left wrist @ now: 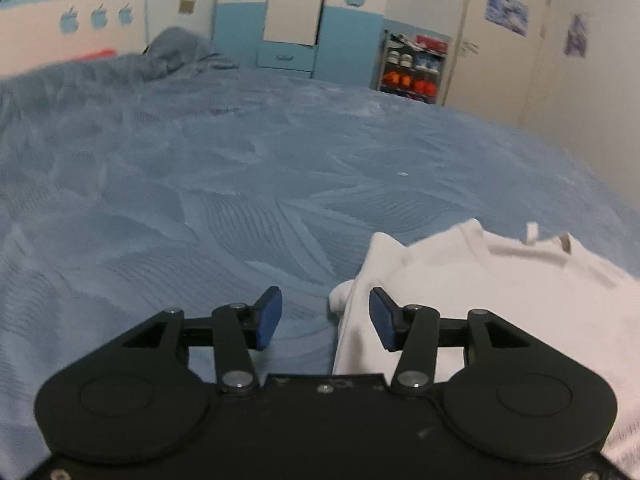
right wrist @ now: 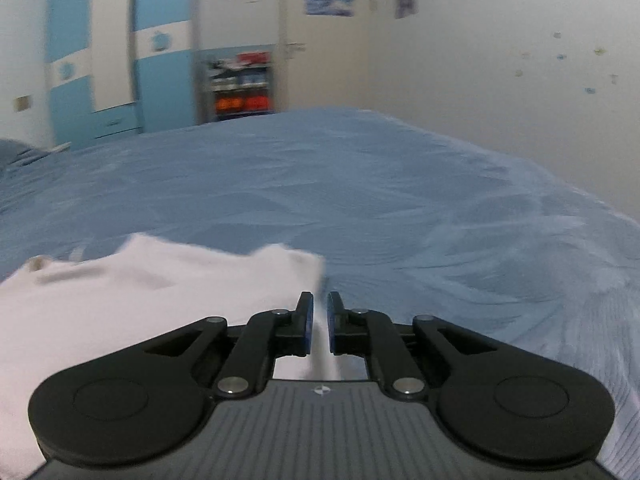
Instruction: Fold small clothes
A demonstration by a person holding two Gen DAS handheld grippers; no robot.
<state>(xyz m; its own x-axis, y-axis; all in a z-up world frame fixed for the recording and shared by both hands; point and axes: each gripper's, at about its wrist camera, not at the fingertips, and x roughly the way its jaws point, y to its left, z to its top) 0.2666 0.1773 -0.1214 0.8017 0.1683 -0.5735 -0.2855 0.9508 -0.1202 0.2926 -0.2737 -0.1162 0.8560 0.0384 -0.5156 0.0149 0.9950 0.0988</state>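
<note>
A small white garment (left wrist: pixel 480 292) lies flat on the blue bedspread (left wrist: pixel 240 184), its neckline with a tag pointing away from me. In the left wrist view my left gripper (left wrist: pixel 326 318) stands open just above the bed. The garment's left edge and a small sleeve lie between its blue pads (left wrist: pixel 268 318). In the right wrist view the same white garment (right wrist: pixel 140 300) fills the lower left. My right gripper (right wrist: pixel 319 320) is nearly closed, with a narrow strip of the garment's right edge caught between its pads.
The blue bedspread (right wrist: pixel 400 200) stretches far ahead and to both sides. A bunched blue blanket (left wrist: pixel 180 52) sits at the far left of the bed. Beyond the bed stand a blue-and-white wardrobe (left wrist: pixel 300 16), a shoe rack (left wrist: pixel 416 68) and a white wall (right wrist: pixel 500 80).
</note>
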